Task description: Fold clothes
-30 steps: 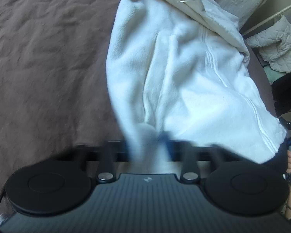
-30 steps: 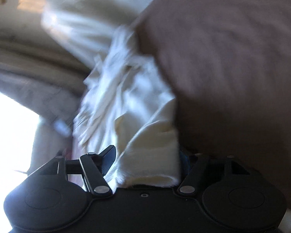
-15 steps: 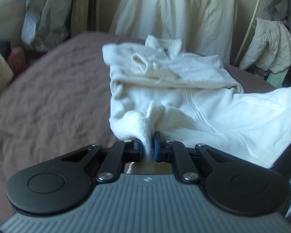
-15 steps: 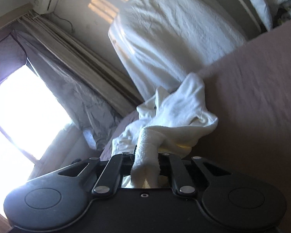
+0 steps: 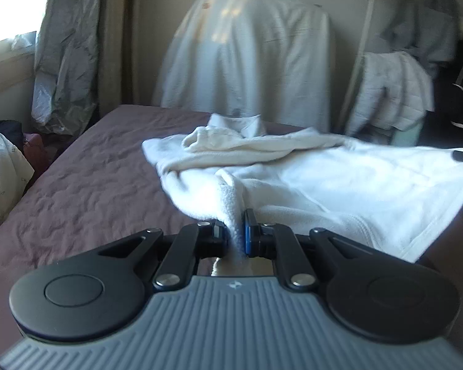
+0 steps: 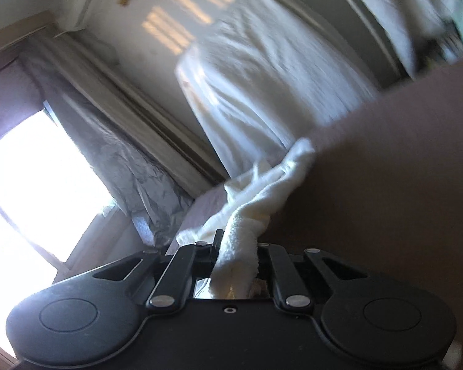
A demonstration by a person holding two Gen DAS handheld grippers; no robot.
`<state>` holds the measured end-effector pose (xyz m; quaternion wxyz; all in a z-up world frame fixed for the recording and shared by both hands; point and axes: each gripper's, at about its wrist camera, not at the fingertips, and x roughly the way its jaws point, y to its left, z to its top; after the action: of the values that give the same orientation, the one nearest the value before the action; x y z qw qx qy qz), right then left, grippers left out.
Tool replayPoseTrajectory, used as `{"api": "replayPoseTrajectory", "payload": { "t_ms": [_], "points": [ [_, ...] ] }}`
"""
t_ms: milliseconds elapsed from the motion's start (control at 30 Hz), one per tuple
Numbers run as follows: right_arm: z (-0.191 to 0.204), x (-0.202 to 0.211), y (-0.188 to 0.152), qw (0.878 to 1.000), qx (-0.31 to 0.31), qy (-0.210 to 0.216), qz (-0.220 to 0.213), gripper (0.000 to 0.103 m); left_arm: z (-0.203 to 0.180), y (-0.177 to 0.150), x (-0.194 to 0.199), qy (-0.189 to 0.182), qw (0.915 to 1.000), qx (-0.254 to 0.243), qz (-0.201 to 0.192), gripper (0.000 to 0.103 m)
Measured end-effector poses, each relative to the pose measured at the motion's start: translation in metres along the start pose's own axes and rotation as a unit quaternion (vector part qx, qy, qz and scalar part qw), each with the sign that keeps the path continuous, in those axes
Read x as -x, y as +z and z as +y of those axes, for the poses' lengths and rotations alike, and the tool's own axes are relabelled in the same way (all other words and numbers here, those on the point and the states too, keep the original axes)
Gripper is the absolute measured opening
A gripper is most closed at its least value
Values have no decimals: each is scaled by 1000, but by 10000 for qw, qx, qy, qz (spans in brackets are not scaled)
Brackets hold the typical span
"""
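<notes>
A white fleece garment [image 5: 308, 172] lies spread on the brown bed cover [image 5: 86, 191], its near hem lifted off the bed. My left gripper [image 5: 235, 231] is shut on a bunched fold of that hem, and cloth pokes out behind the blue pads. In the right wrist view the same white fleece garment [image 6: 262, 191] trails away toward the far end of the bed. My right gripper [image 6: 236, 249] is shut on a thick roll of its edge. The view there is tilted, with the bed cover [image 6: 385, 200] filling the right side.
A white sheet drapes over furniture [image 5: 253, 52] at the far end of the bed. Grey curtains [image 5: 64, 49] hang by a bright window on the left. A rack with jackets [image 5: 395, 89] stands at the far right. A pale bundle [image 5: 0, 169] sits off the bed's left edge.
Both grippers have risen, pulling the garment's near edge up off the bed. The right gripper's jaws closed on the cloth. The views swung from looking down at the bed to across the room.
</notes>
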<state>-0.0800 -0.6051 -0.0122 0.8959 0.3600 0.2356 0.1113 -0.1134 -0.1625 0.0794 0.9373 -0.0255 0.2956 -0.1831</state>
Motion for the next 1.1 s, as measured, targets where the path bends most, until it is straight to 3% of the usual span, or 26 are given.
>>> {"api": "replayPoseTrajectory", "payload": {
  "t_ms": [67, 167, 300, 467, 567, 700, 800, 867, 967, 1033, 1067, 1100],
  "points": [
    [1, 12, 2, 9995, -49, -255, 183, 11, 0, -5, 14, -99, 9998, -12, 144, 9],
    [1, 16, 13, 9958, 31, -775, 492, 11, 27, -12, -8, -220, 9962, 595, 600, 9],
    [-13, -52, 40, 9853, -69, -1078, 1327, 11, 66, -7, -67, -239, 9866, 1257, 1007, 9],
    [-6, -166, 127, 9632, 221, -1608, 2143, 11, 99, 47, -125, -301, 9852, 1420, 908, 10],
    [-5, -229, 167, 9570, 421, -1870, 2179, 11, 126, 81, -182, -125, 9824, 1612, 930, 10],
    [-48, -306, 182, 9720, 17, -1700, 1624, 10, 149, 106, -282, 511, 9804, 1473, 1206, 10],
    [-73, -349, 163, 9682, 419, -1831, 1649, 10, 171, 103, -332, 590, 9590, 2225, 1652, 10],
    [-81, -363, 158, 9697, 685, -1708, 1604, 10, 181, 107, -344, 519, 9531, 2530, 1576, 10],
    [-95, -367, 167, 9734, 458, -1654, 1521, 10, 187, 121, -356, 438, 9552, 2554, 1433, 10],
    [-103, -374, 173, 9704, 515, -1850, 1465, 9, 190, 129, -366, 282, 9549, 2638, 1333, 11],
    [-108, -381, 174, 9674, 618, -1988, 1440, 9, 192, 130, -377, 272, 9536, 2730, 1243, 16],
    [-115, -391, 170, 9642, 701, -2117, 1433, 9, 193, 127, -390, 466, 9532, 2752, 1163, 18]
  ]
}}
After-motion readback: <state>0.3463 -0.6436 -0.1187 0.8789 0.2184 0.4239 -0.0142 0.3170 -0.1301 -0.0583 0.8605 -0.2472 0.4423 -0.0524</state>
